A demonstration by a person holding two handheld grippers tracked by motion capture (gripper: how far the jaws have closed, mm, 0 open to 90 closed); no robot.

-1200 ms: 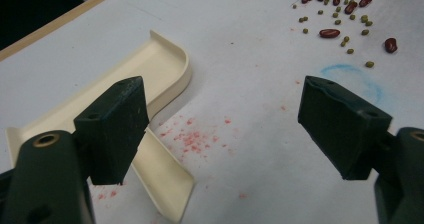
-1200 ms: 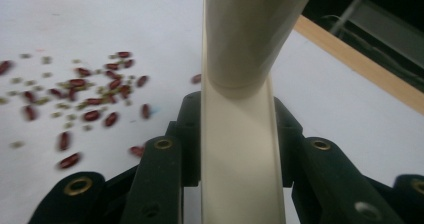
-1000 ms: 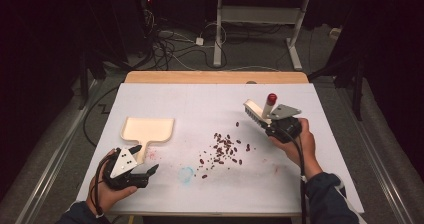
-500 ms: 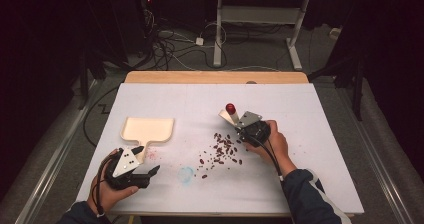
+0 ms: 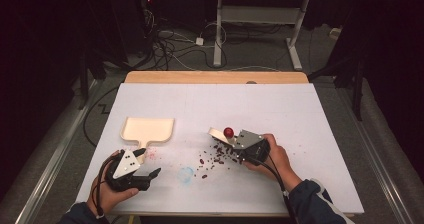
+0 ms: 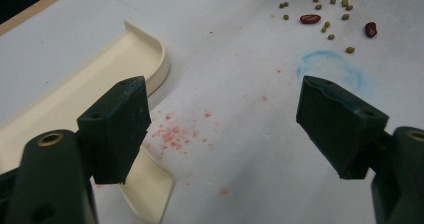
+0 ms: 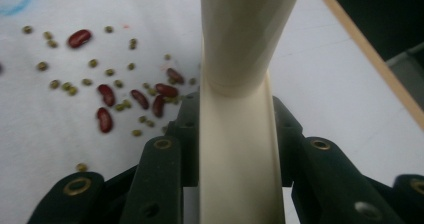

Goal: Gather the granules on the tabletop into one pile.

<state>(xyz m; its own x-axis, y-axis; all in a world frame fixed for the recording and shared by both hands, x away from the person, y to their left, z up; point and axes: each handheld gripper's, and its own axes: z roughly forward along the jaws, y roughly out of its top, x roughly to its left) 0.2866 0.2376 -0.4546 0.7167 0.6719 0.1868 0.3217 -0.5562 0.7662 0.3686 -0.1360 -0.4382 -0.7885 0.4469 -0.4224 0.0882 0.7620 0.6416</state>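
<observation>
Beans [image 5: 216, 156], red kidney mixed with small green ones, lie scattered over the white bench [image 5: 300, 114] just in front of the right claw [image 5: 235, 143]. Right claw: clamped tight on the cream handle of a small brush [image 7: 240, 84], whose red knob shows in the high view; the brush head sits at the far edge of the scatter. Left claw [image 5: 150, 175]: jaws wide apart, nothing between them, resting low on the bench beside the handle of the cream dustpan [image 5: 148, 130]. Dustpan: empty, well apart from the beans, its open mouth facing away from the person. Step in hand, as I judge it: sweeping the beans together. Recommended handling: keep the brush low and flat, draw short strokes toward the pan, gather strays from the outer edge first, and have the left claw grip the pan handle to steady it before beans arrive.
</observation>
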